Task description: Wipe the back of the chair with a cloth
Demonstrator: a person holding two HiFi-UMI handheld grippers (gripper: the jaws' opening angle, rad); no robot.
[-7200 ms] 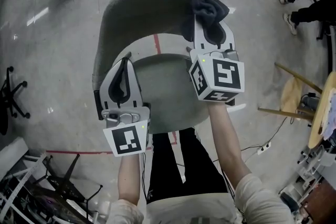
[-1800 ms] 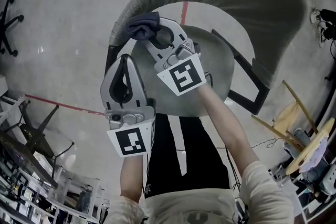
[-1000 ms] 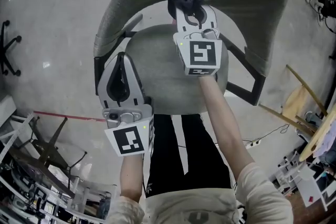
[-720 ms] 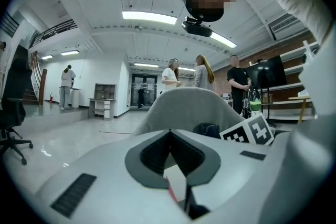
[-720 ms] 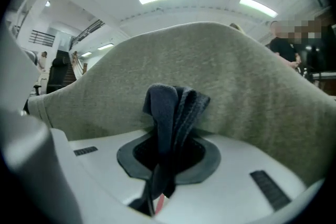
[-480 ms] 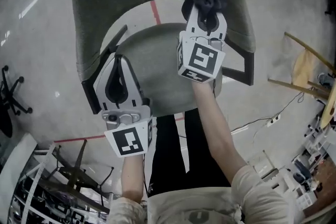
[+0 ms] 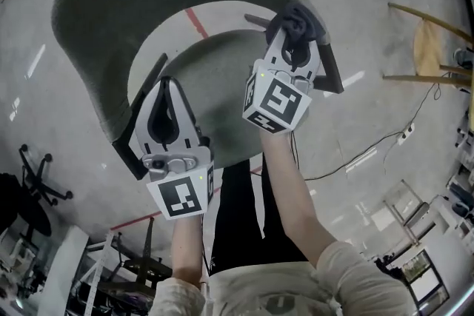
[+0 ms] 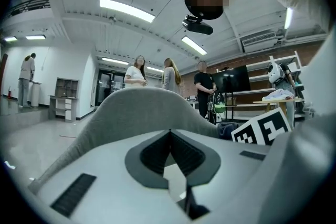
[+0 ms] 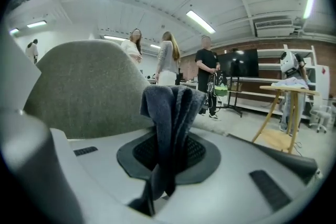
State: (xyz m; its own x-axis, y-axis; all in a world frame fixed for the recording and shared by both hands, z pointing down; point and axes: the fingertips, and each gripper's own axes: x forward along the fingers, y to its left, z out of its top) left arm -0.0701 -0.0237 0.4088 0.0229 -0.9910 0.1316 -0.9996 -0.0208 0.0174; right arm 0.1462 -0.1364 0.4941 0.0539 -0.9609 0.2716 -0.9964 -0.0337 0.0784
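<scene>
The grey upholstered chair back [image 7: 111,4] curves round the seat [image 7: 215,78]. My right gripper [image 7: 295,26] is shut on a dark blue cloth [image 7: 300,17] and presses it against the right end of the back, by the black arm bracket. In the right gripper view the cloth [image 9: 170,113] hangs bunched between the jaws, with the chair back [image 9: 84,86] to the left. My left gripper [image 7: 164,81] hovers over the seat's left edge, shut and empty. In its own view the jaws meet in front of the chair back [image 8: 142,107].
A wooden stool [image 7: 437,48] stands on the concrete floor to the right, with a cable [image 7: 370,152] trailing nearby. An office chair base [image 7: 37,174] lies at the left. Three people [image 9: 168,68] stand beyond the chair, with another wooden stool [image 9: 286,113] at the right.
The right gripper has swept the cloth along the chair back from its left end, past the middle, to the right end. The left gripper has stayed shut over the seat.
</scene>
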